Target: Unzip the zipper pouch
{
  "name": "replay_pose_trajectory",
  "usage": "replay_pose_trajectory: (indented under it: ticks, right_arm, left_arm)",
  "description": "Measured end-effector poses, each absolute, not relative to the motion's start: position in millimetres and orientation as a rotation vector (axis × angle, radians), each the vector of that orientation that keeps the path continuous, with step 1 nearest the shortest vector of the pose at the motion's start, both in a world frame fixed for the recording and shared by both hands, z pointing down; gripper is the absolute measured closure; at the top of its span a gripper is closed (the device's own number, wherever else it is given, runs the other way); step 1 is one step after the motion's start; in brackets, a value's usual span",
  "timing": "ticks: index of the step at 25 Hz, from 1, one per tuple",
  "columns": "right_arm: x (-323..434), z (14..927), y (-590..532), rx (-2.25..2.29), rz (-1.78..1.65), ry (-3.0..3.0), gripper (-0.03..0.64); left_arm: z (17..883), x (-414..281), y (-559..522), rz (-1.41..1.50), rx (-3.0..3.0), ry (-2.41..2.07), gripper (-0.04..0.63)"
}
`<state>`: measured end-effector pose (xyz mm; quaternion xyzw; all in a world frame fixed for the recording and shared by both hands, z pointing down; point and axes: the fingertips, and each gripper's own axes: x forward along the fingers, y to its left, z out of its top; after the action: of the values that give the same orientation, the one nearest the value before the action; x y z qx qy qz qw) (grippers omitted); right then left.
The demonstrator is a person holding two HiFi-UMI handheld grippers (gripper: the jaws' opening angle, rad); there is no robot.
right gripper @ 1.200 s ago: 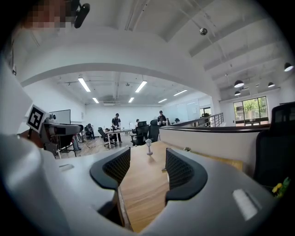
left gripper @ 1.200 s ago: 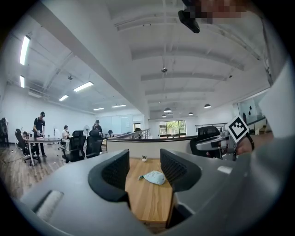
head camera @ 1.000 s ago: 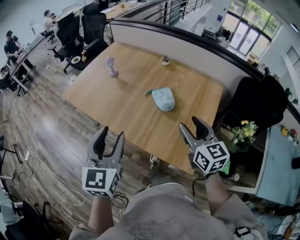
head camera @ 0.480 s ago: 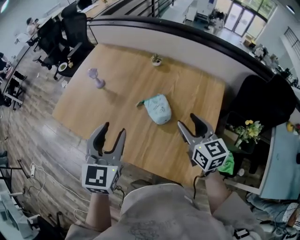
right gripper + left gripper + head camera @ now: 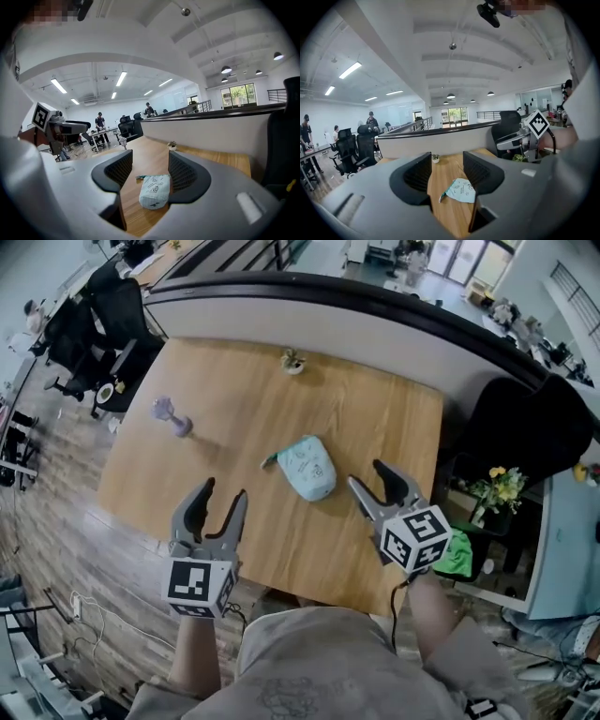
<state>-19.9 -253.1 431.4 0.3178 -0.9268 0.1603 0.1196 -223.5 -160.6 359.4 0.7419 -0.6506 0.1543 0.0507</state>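
A pale mint zipper pouch (image 5: 307, 467) with a green pull tab at its left end lies flat near the middle of the wooden table (image 5: 225, 418). My left gripper (image 5: 216, 500) hovers open over the table's near left part, a short way left of and nearer than the pouch. My right gripper (image 5: 373, 478) hangs open just right of the pouch, apart from it. The pouch (image 5: 460, 190) shows beyond the left gripper (image 5: 446, 174) in the left gripper view. In the right gripper view the pouch (image 5: 153, 190) lies ahead between the jaws of the right gripper (image 5: 150, 171), untouched.
A lilac figurine (image 5: 171, 416) stands at the table's left and a small potted plant (image 5: 292, 359) at its far edge. A curved partition (image 5: 309, 315) runs behind. A black chair (image 5: 525, 427), yellow flowers (image 5: 502, 486) and a green cloth (image 5: 457, 554) sit at right.
The view has shifted so the table and pouch sit closer below me. Both grippers have come nearer the pouch, the right one now just beside it. Both stay open.
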Motion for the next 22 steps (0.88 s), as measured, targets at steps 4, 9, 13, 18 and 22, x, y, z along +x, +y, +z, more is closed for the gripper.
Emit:
replay_pose_trajectory:
  ticks: [4,9,13,18,22]
  right_arm:
    - [-32.4,443.2,-268.7,0.965,0.489,-2.675,0.391]
    - [-54.7,464.2,-289.9,0.979,0.525,-2.632,0.391]
    - [-76.7,488.9,-315.3,0.962,0.555,-2.592,0.391]
    - [-102.7,526.7,-349.2,0.911,0.635,-2.536,0.391]
    - [-125.3,560.9,-366.7,0.865,0.678,-2.476,0.391]
  left_arm:
    - [376.9,-229.2,-189.7,0.505,2.328,-1.870,0.383]
    - [394.3,-235.6,-224.5,0.563,2.404,-1.754,0.383]
    - [410.1,-243.3,-247.5,0.594,2.425,-1.695,0.383]
    - [438.1,-248.8,-275.7,0.631,2.442,-1.625,0.383]
    - [469.2,-256.9,-290.7,0.687,2.443,-1.561,0.385]
